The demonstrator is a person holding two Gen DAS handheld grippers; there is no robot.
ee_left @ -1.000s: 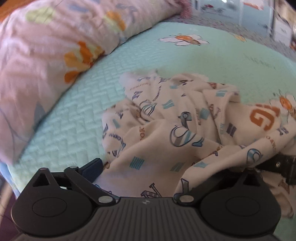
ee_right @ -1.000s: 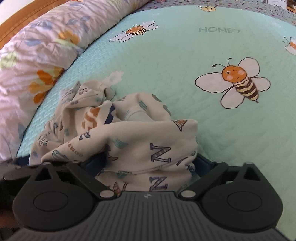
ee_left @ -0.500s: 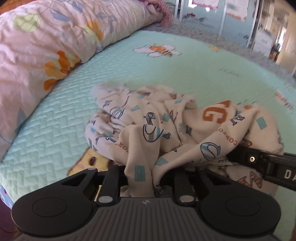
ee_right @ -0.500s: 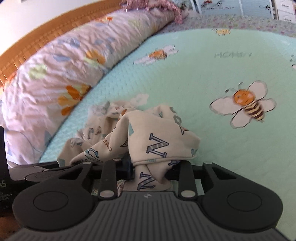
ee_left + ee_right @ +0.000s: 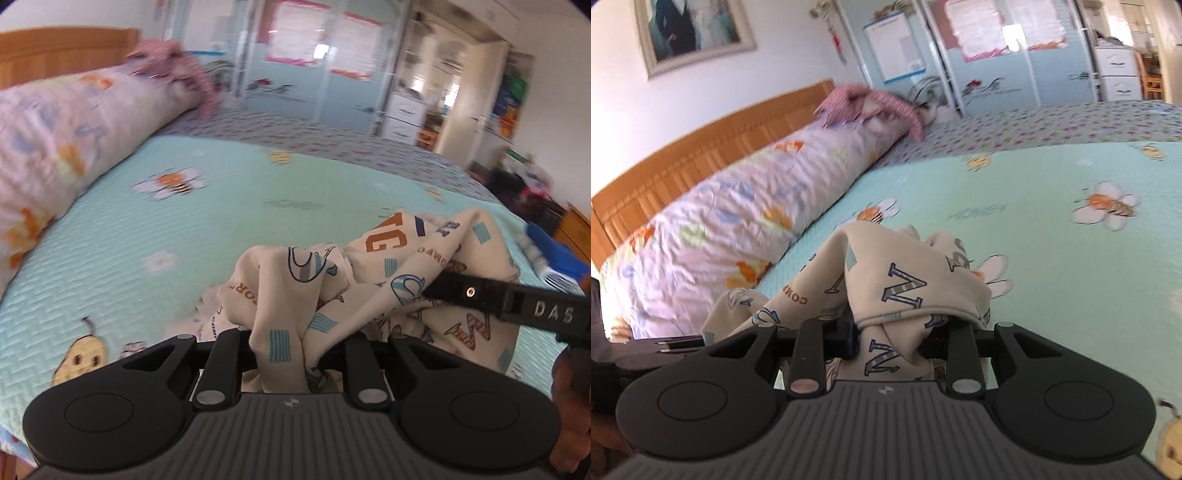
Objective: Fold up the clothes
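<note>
We see, in the left wrist view, the left gripper (image 5: 282, 354) clamped on a bunched fold of the cream garment (image 5: 373, 280), a piece of clothing printed with letters and small blue blocks. The cloth rises out of the jaws at lower centre and spreads toward the right of the frame, lifted above the mint bedspread (image 5: 155, 236), which carries bees and the word HONEY. At right centre the right gripper (image 5: 480, 295) enters as a dark bar marked DAS, its tip buried in the same cloth. We make out part of a hand (image 5: 570, 402) at the lower right edge. A blue object with white bristles or fringe (image 5: 546, 258) sits at the right edge; we cannot tell what it is.

In the right wrist view, we find the right gripper (image 5: 886, 347) pinching another fold of the garment (image 5: 897, 280), with a large striped N showing between the jaws at lower centre. The cloth drapes over the fingers and trails to the lower left, where the dark body of the left gripper (image 5: 646, 350) shows at the frame edge. A floral bolster (image 5: 720, 240) lies along the left side of the bed, against the wooden headboard (image 5: 713, 147). A pink cloth (image 5: 868, 103) sits on its far end at upper centre. A framed picture (image 5: 694, 29) hangs at upper left.
</note>
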